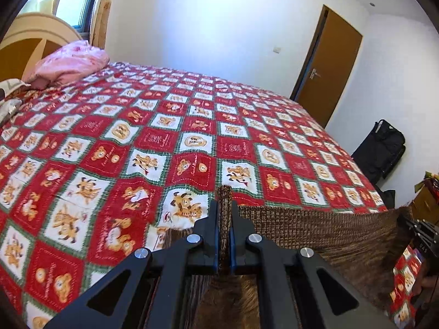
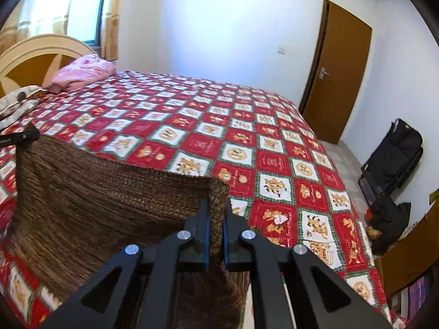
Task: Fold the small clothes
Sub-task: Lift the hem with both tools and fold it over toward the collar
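A brown knitted garment [image 1: 315, 230] hangs stretched between both grippers above the bed. My left gripper [image 1: 225, 219] is shut on its left top corner, and a tuft of knit sticks up between the black fingers. In the right wrist view the same brown garment [image 2: 96, 192] spreads to the left, and my right gripper [image 2: 216, 224] is shut on its right top corner. The left gripper [image 2: 19, 137] shows at the far left of that view, holding the other corner. The right gripper [image 1: 419, 233] peeks in at the right edge of the left wrist view. The garment's lower part drops out of sight under the grippers.
The bed carries a red, white and green checked quilt [image 1: 164, 137] with bear prints. A pink bundle [image 1: 68, 64] lies by the headboard [image 2: 35, 54]. A brown door [image 2: 337, 76] stands at the back right; black bags [image 2: 392, 156] and boxes [image 2: 406, 249] sit on the floor beside the bed.
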A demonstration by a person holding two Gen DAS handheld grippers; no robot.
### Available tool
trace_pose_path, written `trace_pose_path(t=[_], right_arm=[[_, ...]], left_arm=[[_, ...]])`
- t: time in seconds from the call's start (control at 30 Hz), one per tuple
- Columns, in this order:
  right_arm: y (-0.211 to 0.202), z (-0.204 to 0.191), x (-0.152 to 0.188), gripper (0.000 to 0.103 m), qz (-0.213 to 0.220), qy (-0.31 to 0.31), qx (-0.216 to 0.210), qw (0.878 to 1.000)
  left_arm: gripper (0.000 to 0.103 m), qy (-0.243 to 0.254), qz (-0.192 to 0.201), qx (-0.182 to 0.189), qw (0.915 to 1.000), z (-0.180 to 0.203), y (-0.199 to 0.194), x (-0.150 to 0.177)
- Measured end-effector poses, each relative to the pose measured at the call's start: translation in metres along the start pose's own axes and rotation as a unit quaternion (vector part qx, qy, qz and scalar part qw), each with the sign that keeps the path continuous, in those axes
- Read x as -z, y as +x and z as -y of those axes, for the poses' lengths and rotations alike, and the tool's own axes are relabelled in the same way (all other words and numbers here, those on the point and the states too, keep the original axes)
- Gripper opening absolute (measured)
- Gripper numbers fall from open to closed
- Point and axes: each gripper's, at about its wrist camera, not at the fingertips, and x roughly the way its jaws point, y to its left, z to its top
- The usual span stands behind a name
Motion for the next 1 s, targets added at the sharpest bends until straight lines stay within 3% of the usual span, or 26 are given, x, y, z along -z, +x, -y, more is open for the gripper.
trace_pose_path(t=[0.2,0.4,0.63,0.7,0.87,0.93,1.0], right_arm=[[0.045,0.011,-0.004,0.009,-0.022,0.029,-0.013,0.999],[0.084,0.006,-0.007,0.009,-0.034,0.011,0.003,0.999],[0.124,0.002,0.018,0.009,-0.065,-0.009,0.035,0.997],[0.125,0.001,0.018,0.009,-0.063,-0.014,0.041,0.997],[0.136,-0.001,0.020,0.015,-0.086,-0.027,0.060,0.994],[0.138,-0.003,0.021,0.024,-0.091,-0.033,0.063,0.993],[0.139,-0.004,0.020,0.035,-0.096,-0.039,0.076,0.992]], left_arm=[[0.005,-0.013,-0.023,-0.015,0.9996,-0.004,0.040,0.004],[0.005,-0.033,-0.039,-0.031,0.9982,-0.019,0.069,0.014],[0.006,-0.027,-0.058,-0.070,0.9955,-0.022,0.092,0.024],[0.007,-0.026,-0.073,-0.103,0.9917,-0.024,0.100,0.025],[0.007,-0.042,-0.087,-0.098,0.9905,-0.031,0.104,0.025],[0.007,-0.053,-0.086,-0.092,0.9906,-0.035,0.099,0.023],[0.007,-0.064,-0.090,-0.110,0.9877,-0.043,0.088,0.018]])
